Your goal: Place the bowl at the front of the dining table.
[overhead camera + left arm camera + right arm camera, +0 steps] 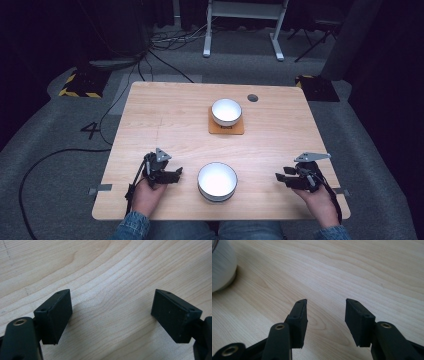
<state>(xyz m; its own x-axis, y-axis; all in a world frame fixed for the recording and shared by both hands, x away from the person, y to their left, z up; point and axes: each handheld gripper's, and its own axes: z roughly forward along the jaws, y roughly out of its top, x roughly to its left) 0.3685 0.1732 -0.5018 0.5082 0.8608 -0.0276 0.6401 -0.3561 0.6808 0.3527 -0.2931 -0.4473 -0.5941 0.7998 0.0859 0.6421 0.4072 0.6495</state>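
Near edge of the wooden table (280,145): the person's two hands come in from the bottom, one gripper each. Left gripper (176,173) sits low at the near left, tips pointing right toward the near bowl (217,181); in the left gripper view (111,315) its jaws stand wide apart, nothing but bare wood between them. Right gripper (278,177) is at the near right, tips pointing left at the same bowl; in the right gripper view (326,312) its jaws are partly apart with only table grain in the gap, not gripping anything. Near bowl is white inside with a dark rim, upright, centred between the two grippers near the front edge, touching neither; its white side wall shows blurred at the top left corner (220,265) of the right gripper view. Farther back, middle of the table: a second white bowl (226,111), upright, resting on an orange square coaster (226,129). Far right of that, a small dark round hole (252,98) in the tabletop. Beyond the table: grey floor, cables, a white desk frame (245,25).
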